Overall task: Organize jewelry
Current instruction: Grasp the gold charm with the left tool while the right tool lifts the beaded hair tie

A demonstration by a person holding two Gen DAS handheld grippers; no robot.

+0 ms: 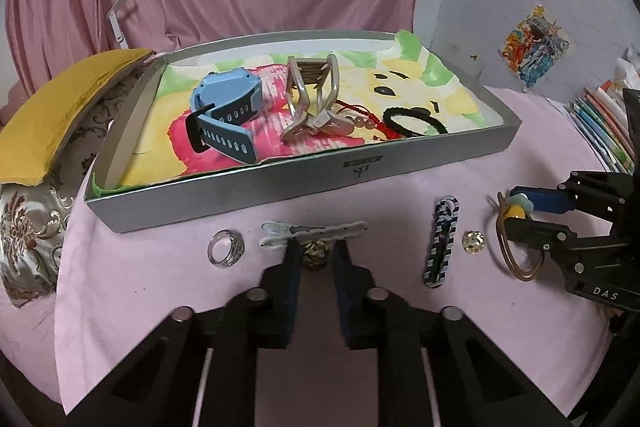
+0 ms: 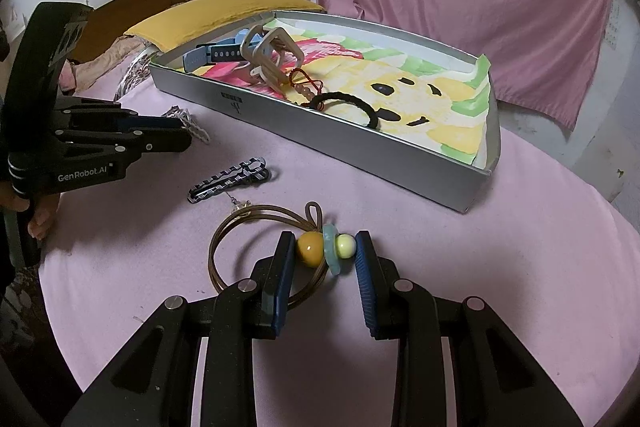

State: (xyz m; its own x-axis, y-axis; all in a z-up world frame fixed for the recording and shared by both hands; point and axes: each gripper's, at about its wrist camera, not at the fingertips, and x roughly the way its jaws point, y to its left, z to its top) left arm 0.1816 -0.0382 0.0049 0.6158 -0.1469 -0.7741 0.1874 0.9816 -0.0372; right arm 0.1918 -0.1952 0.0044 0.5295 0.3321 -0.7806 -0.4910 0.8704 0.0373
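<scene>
My left gripper point(image 1: 316, 254) is shut on a small gold ornament point(image 1: 316, 251) lying on the pink cloth, a pad touching each side. A white hair clip point(image 1: 312, 230) lies just beyond it, with a clear ring point(image 1: 225, 247) to its left. My right gripper point(image 2: 324, 251) is shut on the beads point(image 2: 310, 247) of a brown elastic loop point(image 2: 224, 247) that rests on the cloth. Between the two grippers lie a striped braided band point(image 1: 440, 243) and a crystal stud point(image 1: 473, 241). The silver tray point(image 1: 360, 169) holds a blue watch point(image 1: 224, 107), a beige claw clip point(image 1: 312, 95), a red cord point(image 1: 360, 119) and a black hair tie point(image 1: 416, 123).
A yellow cushion point(image 1: 68, 99) on patterned fabric sits left of the tray. Pink curtain hangs behind. Stacked books point(image 1: 600, 131) lie at the far right. A person's hand point(image 2: 40, 219) holds the left gripper point(image 2: 187, 133) at the table's left edge.
</scene>
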